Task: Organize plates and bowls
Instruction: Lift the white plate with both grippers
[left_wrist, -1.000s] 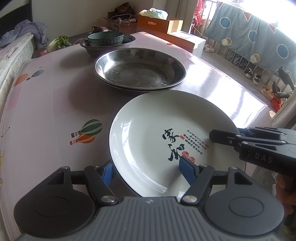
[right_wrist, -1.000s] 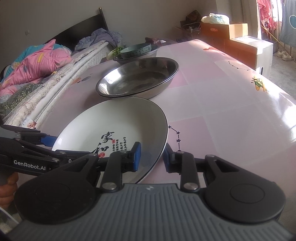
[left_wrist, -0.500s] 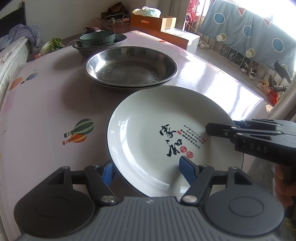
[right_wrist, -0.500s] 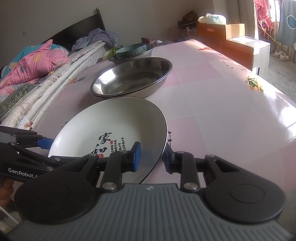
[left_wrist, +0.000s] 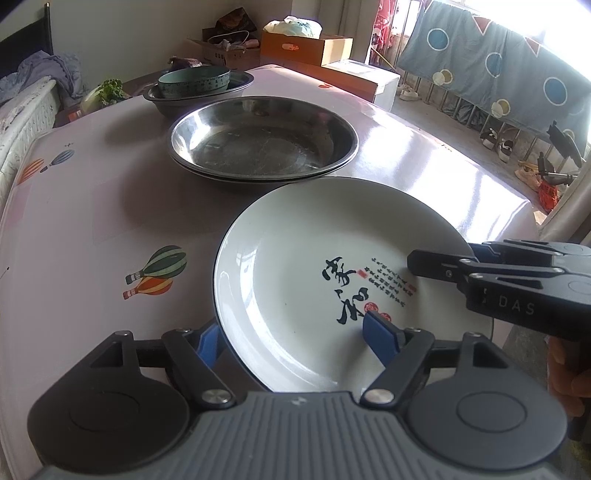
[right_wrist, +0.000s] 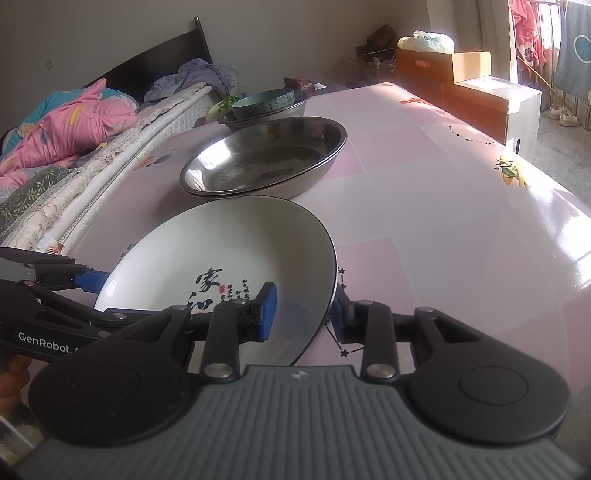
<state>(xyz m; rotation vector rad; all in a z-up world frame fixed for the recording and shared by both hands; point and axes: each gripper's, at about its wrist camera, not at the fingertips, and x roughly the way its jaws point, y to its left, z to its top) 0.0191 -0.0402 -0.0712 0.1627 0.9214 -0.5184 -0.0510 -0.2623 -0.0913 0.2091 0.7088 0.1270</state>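
Left wrist view first: what do the tongs hold? (Operator)

Nothing that shows as clamped. The left gripper (left_wrist: 293, 338) stands wide open astride the near rim of the white plate (left_wrist: 314, 266), with one blue pad (left_wrist: 380, 332) above the printed face and the other outside and below the rim. Its jaws have just been opening, with the rim between them. The right gripper (right_wrist: 301, 314) is only slightly open and straddles the plate's right rim. Its jaws have also just been opening, and the inner pad (right_wrist: 266, 310) stands clear of the rim wall. (Checker)

Where is the plate? (Operator)

It sits at the near edge of the tabletop (left_wrist: 92, 206), toward the near right corner, directly ahead of both grippers. It is round, so there is no long axis to align. Both hands are equally near. (Checker)

What lies beyond it? (Operator)

The stacked steel basins (left_wrist: 262, 144) lie straight past the plate's far rim, just beside it. Whether they touch cannot be told. Toward the far edge, a teal bowl (left_wrist: 194, 83) sits inside another steel basin (left_wrist: 240, 86). (Checker)

What does the next move turn on? (Operator)

Judged from the loosened jaws, it is a release. Draw each gripper back toward the near edge along its own finger line so that no pad catches the rim. (Checker)
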